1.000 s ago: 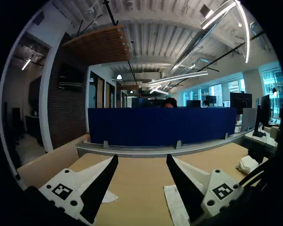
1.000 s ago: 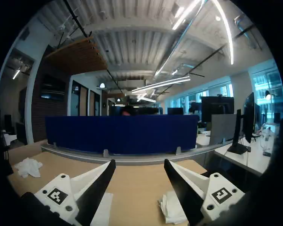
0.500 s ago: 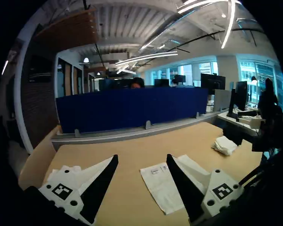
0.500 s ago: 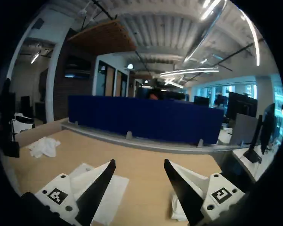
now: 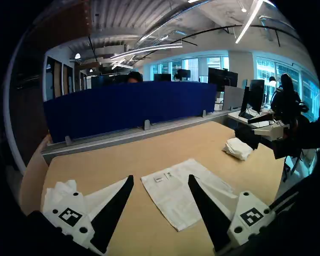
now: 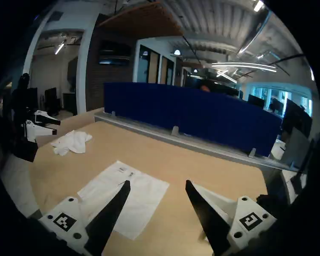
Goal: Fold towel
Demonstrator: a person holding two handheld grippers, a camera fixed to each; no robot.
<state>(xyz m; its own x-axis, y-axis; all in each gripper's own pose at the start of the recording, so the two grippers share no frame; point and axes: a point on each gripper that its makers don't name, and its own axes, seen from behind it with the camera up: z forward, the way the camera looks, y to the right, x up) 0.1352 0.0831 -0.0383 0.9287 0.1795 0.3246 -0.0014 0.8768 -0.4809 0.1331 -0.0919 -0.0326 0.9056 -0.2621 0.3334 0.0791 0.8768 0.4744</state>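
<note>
**On desk (image 5: 117, 158): towel (image 5: 177, 194) flat, jaws spread**

Along the far edge of the wooden desk runs a blue partition (image 5: 130, 104). The white towel lies unfolded near the desk's centre, small labels facing up, ahead of both tools. A crumpled cloth (image 6: 72, 142) sits well apart from it on one side; a folded cloth (image 5: 238, 148) sits well apart on the other. Left gripper (image 5: 160, 177): fingers spread, nothing held. Right gripper (image 6: 157, 182): fingers spread, nothing held.
</note>
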